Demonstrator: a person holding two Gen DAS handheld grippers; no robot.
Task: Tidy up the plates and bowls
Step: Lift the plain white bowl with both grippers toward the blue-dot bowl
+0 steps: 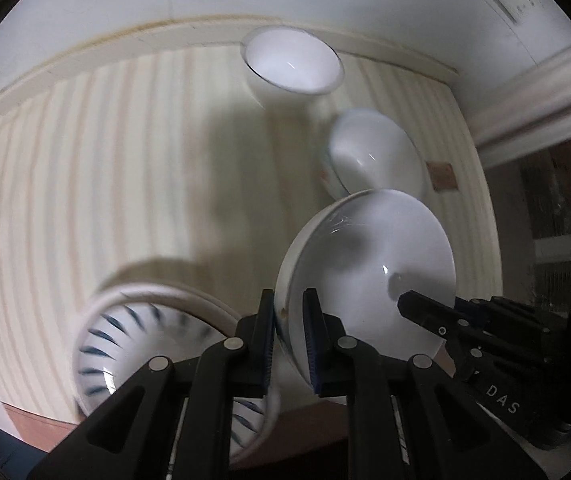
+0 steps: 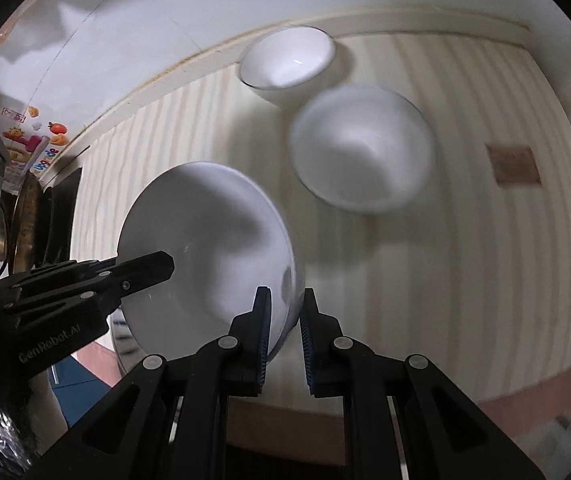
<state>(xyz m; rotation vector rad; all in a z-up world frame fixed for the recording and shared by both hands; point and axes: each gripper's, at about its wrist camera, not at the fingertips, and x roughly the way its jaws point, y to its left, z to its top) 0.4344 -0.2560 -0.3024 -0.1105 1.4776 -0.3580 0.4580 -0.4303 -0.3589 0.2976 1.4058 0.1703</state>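
I judge sorting barely begun: on the striped worktop (image 2: 485, 240) I have both tongs, left (image 1: 288, 344) and right (image 2: 283, 344), pinching opposite rims of the big white bowl (image 2: 205, 256), lifted and tilted. The blue-patterned bowl (image 1: 125, 340) and two smaller white bowls (image 2: 361, 152) (image 2: 289, 60) sit apart, unstacked.

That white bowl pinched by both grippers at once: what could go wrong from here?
1. The white bowl is held tilted, only by thin rim sections, by the left gripper and right gripper; it might slip or twist loose.
2. If they pull apart, the rim could chip.
3. The blue-striped bowl sits close below; a drop could strike it.
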